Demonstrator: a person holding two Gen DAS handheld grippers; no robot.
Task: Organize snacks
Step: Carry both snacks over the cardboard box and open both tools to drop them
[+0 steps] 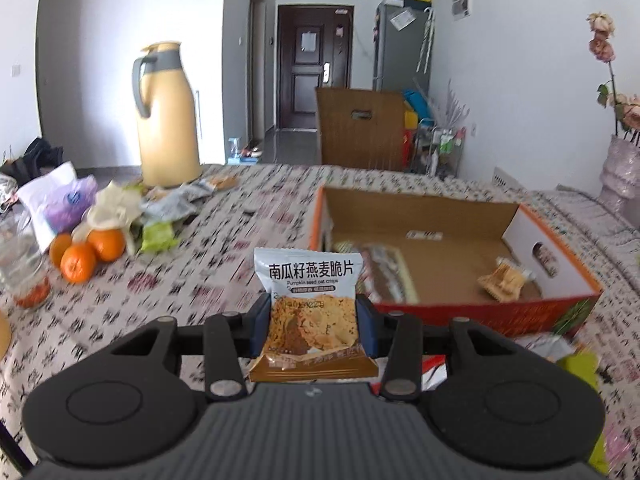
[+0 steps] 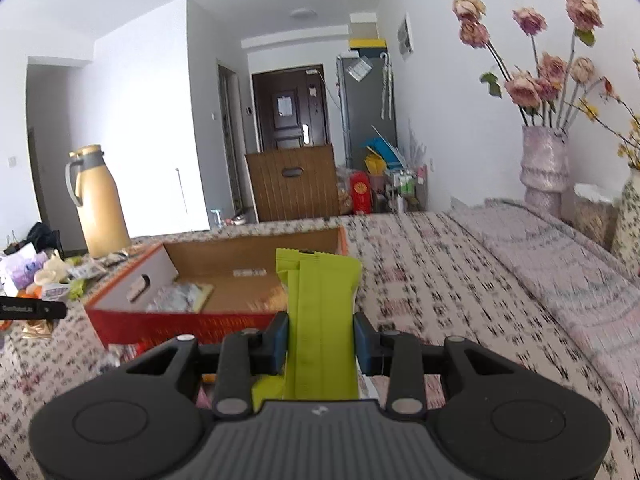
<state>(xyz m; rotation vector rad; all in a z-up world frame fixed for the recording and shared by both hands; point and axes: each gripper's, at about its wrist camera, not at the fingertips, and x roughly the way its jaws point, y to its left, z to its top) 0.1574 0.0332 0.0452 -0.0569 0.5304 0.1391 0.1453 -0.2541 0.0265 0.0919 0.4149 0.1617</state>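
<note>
A: What's hard to read here?

B: The patterned tablecloth [image 1: 160,304] is smeared with blur in both views, and the packets inside the cardboard box [image 1: 440,208] are soft too. I can make out a long wrapped bar and a small tan snack [image 1: 502,280] on the box floor, not their labels. Each gripper body covers the bottom of its own picture.

A: The left gripper?

B: The left gripper [image 1: 314,330] has its jaws closed onto a pumpkin seed oat crisps packet [image 1: 312,308], blue pads pressing on both its sides. The packet stands upright, held above the table, with the box just behind and to its right. Its lower edge is cut off by the gripper body.

A: And the right?

B: The right gripper [image 2: 320,344] is clamped tight on a lime-green wrapper [image 2: 320,320], also upright, in front of the box's near corner. Only its plain back seam faces the camera, so I cannot tell what it contains.

A: What does one view give that the other lacks?

B: The left view alone shows the oranges [image 1: 86,254] and the loose pile of wrappers [image 1: 160,216] near the yellow thermos [image 1: 166,120]. The right view shows the whole vase of dried roses [image 2: 544,168], cropped in the left view, plus a black bar [image 2: 32,309] poking in at its left edge.
</note>
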